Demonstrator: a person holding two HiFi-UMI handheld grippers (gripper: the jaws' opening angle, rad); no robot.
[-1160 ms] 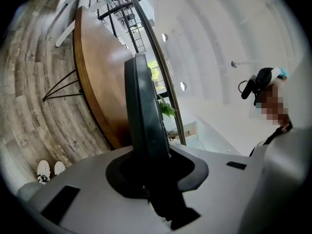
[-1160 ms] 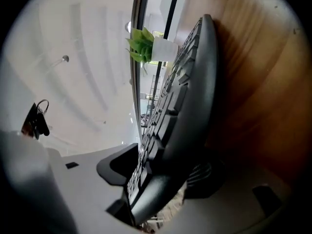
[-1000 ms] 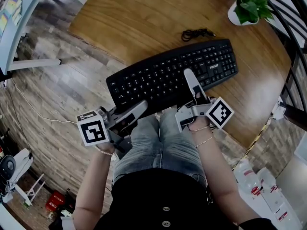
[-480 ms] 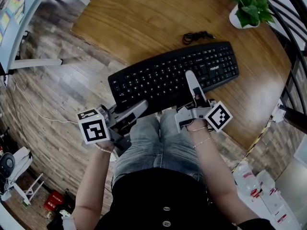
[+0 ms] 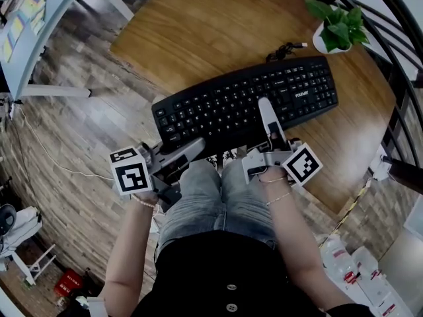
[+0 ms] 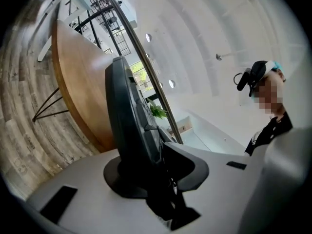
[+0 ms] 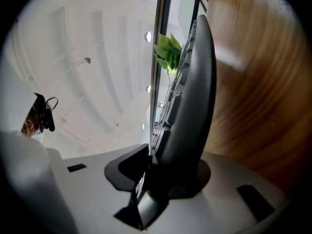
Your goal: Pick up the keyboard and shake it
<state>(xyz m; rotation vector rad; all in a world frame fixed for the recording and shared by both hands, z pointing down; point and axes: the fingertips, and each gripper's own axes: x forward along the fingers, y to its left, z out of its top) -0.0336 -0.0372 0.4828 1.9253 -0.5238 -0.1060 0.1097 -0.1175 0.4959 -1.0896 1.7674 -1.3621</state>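
Clamping the keyboard (image 5: 244,104) by its near long edge, left gripper (image 5: 195,147) by one end and right gripper (image 5: 266,114), jaws just closed, farther along, both pinched partway shut on it at the table's (image 5: 198,25) near side, I spread my grips to steady the shake.

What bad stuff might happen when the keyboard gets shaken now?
1. The left gripper and the right gripper, whose jaws have just been closing, pinch the keyboard only by its near edge. A hard shake might twist it loose and drop it onto the table.
2. Its loose cable lies near the potted plant, so swinging could snag or tip the pot.
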